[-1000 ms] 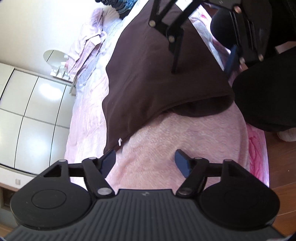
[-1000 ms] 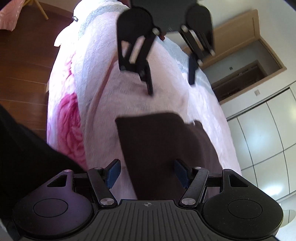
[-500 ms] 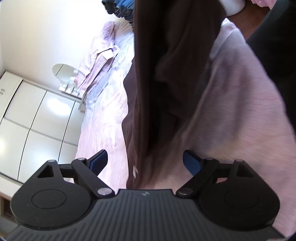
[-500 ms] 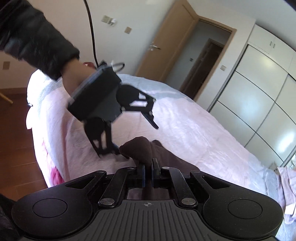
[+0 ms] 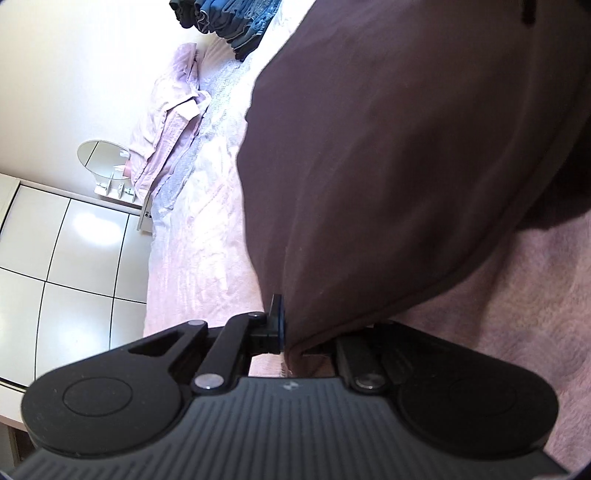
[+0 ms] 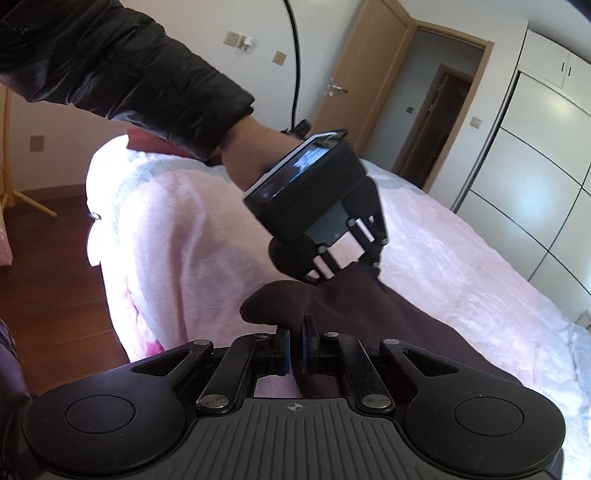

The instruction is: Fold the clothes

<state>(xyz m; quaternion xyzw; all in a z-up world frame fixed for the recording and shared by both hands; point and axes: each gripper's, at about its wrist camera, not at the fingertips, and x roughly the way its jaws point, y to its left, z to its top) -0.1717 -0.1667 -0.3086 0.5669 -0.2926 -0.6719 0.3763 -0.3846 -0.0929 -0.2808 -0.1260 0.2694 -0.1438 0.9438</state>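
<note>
Dark brown cloth fills most of the left wrist view: the brown garment hangs and drapes over the pink bedspread, its long axis running from the upper right of the picture down to the left gripper at the bottom centre. The fingers of this gripper are drawn together on a lower edge of the cloth; only the left blue pad shows, the other being covered by the fabric. Beyond, a pale pink garment lies crumpled near the wall, a pile of dark blue clothes sits at the far end of the bed, and a white wardrobe stands at the left. In the right wrist view, the brown garment lies on the pink bedspread, stretching from a rounded fold near the bed edge away toward the lower right. The right gripper has its blue pads nearly together with cloth pinched between them. Ahead, a hand in a black sleeve holds the left gripper, whose fingers meet on the cloth's far edge. A wooden door stands behind.
</note>
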